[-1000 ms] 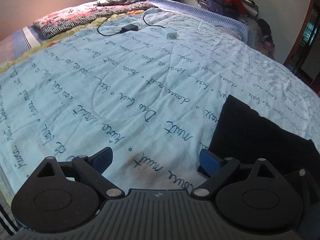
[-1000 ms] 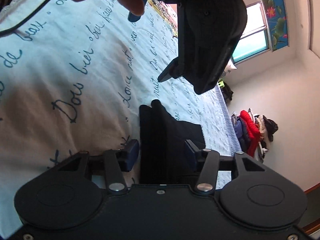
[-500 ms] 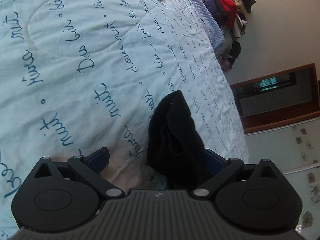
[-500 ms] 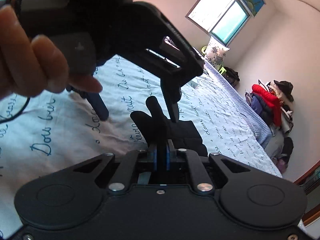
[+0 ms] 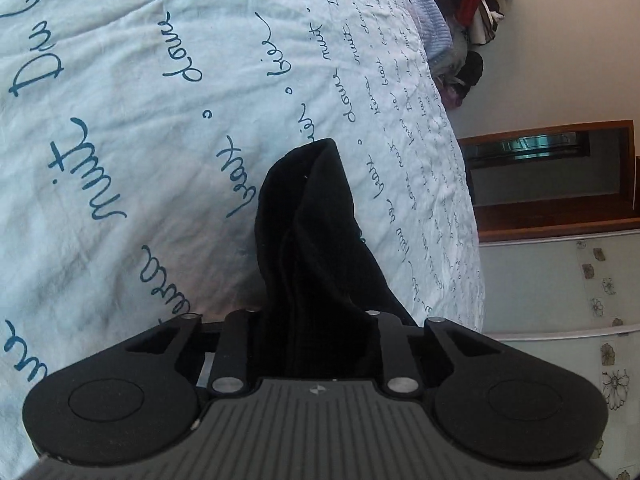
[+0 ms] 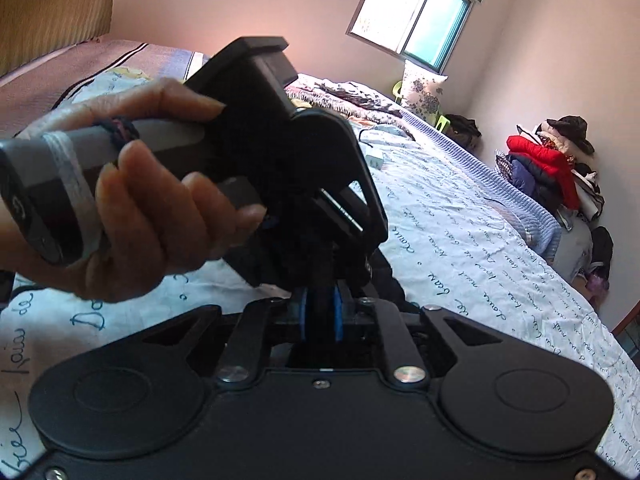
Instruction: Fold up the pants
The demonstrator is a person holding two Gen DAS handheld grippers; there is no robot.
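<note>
Black pants (image 5: 308,240) hang soft and limp over the bed (image 5: 160,120), so edges make the best holds. Left gripper (image 5: 312,344) fingers are closing around a bunched fold; right gripper (image 6: 320,312) fingers pinch another. Both pairs' pads are mostly hidden by cloth; the garment's full shape can't be made out.

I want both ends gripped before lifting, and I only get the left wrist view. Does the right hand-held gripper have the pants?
Observer: Yes. The right hand-held gripper has the black pants between its blue pads, though its jaws are opening slightly.
Operator: Where is my left one relative to it?
Observer: The left hand-held gripper is just ahead of it, jaws closing on the same fabric, with a hand around its handle.
Operator: Anything beyond the bed?
Observer: A flowered pillow sits below a window.
</note>
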